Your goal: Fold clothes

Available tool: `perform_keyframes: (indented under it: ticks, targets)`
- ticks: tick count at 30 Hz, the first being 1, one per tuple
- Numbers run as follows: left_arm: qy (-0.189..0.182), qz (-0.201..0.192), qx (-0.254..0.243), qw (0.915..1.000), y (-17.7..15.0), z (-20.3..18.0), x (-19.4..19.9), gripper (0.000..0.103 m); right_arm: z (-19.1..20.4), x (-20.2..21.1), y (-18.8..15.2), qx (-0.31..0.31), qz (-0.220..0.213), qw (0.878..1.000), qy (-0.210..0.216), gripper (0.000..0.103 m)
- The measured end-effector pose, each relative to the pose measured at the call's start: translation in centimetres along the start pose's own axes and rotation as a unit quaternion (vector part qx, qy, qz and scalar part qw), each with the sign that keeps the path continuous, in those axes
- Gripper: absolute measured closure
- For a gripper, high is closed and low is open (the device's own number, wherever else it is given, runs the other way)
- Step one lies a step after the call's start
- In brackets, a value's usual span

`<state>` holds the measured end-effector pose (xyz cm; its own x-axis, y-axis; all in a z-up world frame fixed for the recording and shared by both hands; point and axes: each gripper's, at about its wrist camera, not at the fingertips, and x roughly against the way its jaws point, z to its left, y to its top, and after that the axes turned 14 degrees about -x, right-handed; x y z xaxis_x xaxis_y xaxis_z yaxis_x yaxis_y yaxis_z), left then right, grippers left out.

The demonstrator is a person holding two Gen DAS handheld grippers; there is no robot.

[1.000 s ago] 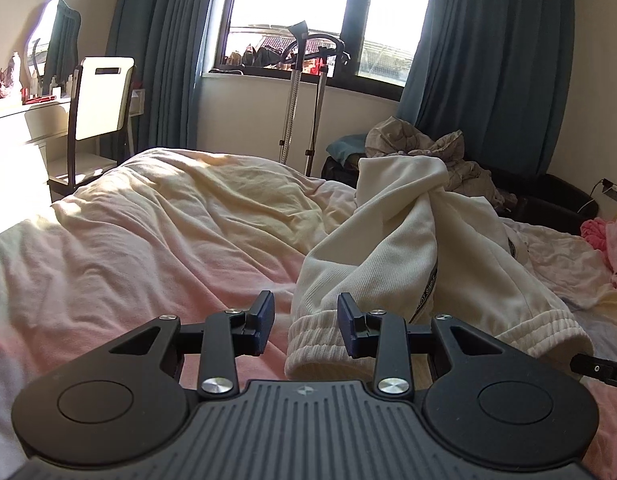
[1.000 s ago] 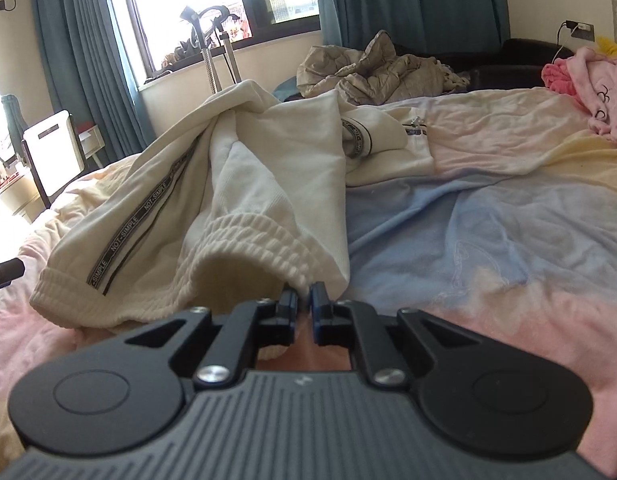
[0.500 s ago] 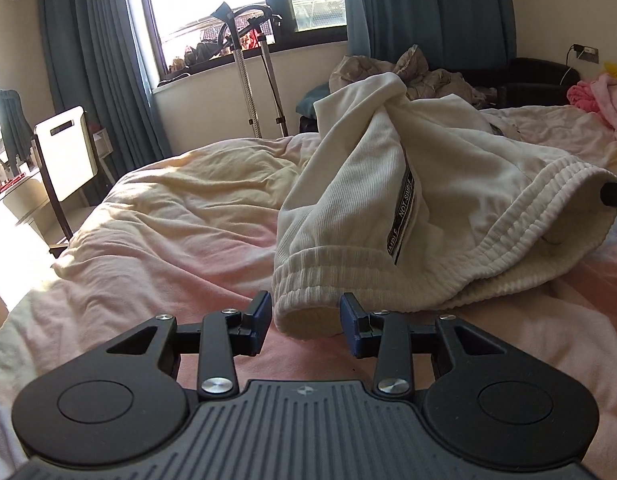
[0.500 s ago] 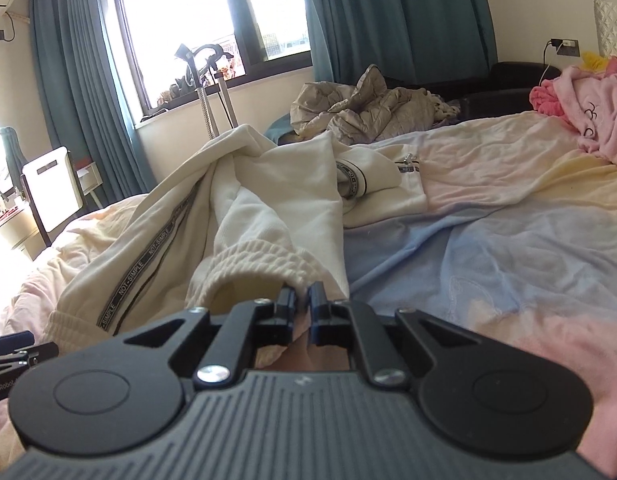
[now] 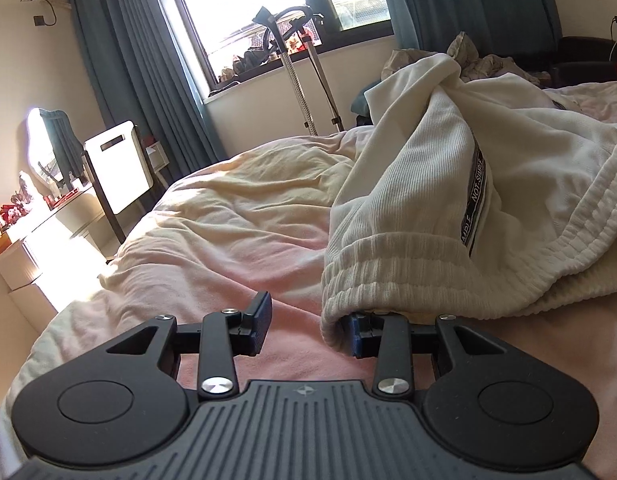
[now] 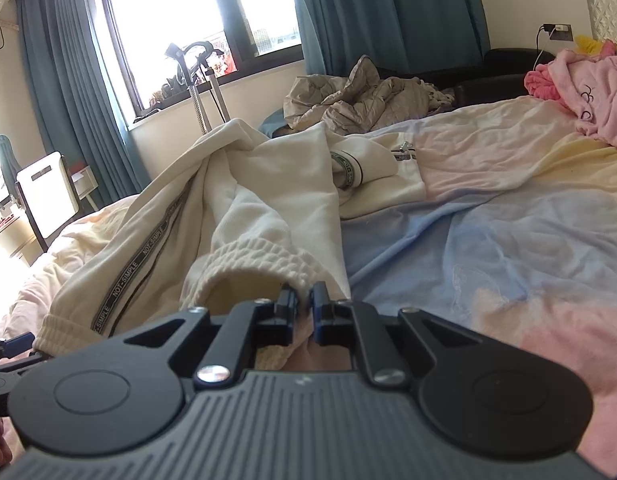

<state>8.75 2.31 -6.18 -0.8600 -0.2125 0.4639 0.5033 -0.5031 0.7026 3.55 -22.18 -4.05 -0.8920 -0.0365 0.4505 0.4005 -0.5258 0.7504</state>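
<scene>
A cream garment (image 5: 440, 168) with a ribbed hem (image 5: 388, 264) and a "NOT-SIMPLE" tape stripe (image 6: 128, 276) lies bunched on the bed. My left gripper (image 5: 306, 330) is open, low over the pink sheet. The hem's left corner drapes over its right finger and hides that pad; the left finger (image 5: 258, 326) stands clear of the cloth. My right gripper (image 6: 304, 306) pinches the other end of the ribbed hem (image 6: 244, 256). Its jaws are opening slightly, with cloth still between the pads. The left gripper's tip (image 6: 12, 344) shows at the lower left of the right wrist view.
The bed sheet (image 6: 488, 240) is pastel pink, yellow and blue, with a pink garment (image 6: 588, 92) at its far right. A beige quilted heap (image 6: 360, 100) lies on a dark sofa behind. A chair (image 5: 120, 172), a dresser and a garment steamer (image 5: 296, 68) stand by the window.
The left gripper has rolled and sunk toward the sheet, closing in on the hem's corner, which now covers its right finger. The right gripper has stayed put, its pad gap a touch wider.
</scene>
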Motion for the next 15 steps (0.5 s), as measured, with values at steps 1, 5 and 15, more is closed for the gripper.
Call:
perform_keyframes:
  ticks: [1, 5, 15]
  targets:
    - [-0.002, 0.002, 0.005, 1.0, 0.1, 0.0, -0.5, 0.061, -0.1, -0.1, -0.1, 0.001, 0.0, 1.0, -0.001, 0.091]
    - [-0.032, -0.005, 0.061, 0.9976, 0.7, 1.6, -2.1, 0.061, -0.4, -0.5, -0.5, 0.006, 0.001, 1.0, 0.0, 0.091]
    - [-0.079, -0.048, 0.154, 0.9838, 6.0, 6.7, -2.8, 0.092, -0.3, -0.5, -1.5, -0.023, 0.011, 0.999, 0.043, 0.094]
